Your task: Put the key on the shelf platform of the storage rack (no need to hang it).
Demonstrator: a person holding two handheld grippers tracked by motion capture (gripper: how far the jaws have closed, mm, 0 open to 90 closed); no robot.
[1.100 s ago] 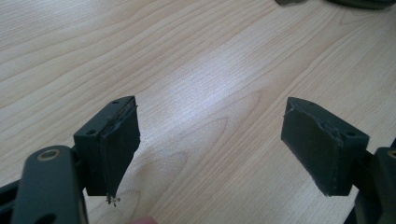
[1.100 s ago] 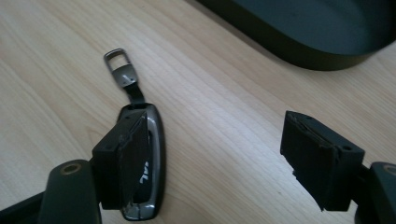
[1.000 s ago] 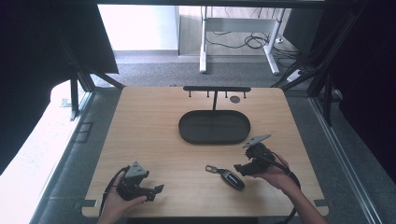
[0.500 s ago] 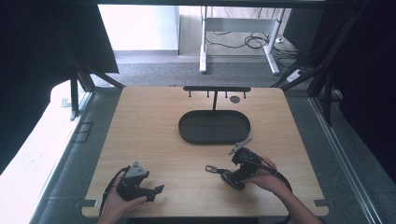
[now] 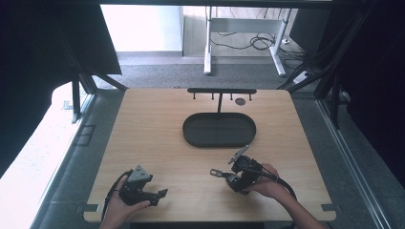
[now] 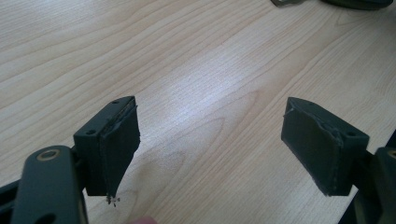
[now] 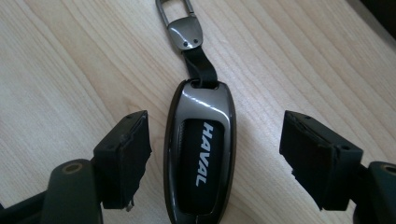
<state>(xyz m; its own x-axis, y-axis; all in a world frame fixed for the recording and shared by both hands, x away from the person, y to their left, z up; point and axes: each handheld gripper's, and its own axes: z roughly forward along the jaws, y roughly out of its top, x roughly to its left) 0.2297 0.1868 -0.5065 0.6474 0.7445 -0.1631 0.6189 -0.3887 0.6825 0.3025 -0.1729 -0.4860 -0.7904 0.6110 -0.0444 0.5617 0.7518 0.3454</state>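
The open right gripper [image 7: 215, 158] straddles the key fob [image 7: 201, 154] without pinching it, so grasping and lifting remain, while the left gripper [image 6: 229, 149] waits open, empty.

The table [image 5: 157, 143] is seen from a fixed camera set high on the person's side, aimed forward and down, far enough back that the whole tabletop and the floor beyond are taken in. The left gripper [image 5: 141, 187] carries a camera aimed along its two jaws, held close and low over bare wood near the table's front left. A like camera is carried on the right gripper [image 5: 237, 173], pointed steeply down from very near at a key fob [image 7: 201, 154] lying between its jaws. The wooden tabletop is shared by all three views; both grippers are caught from above.
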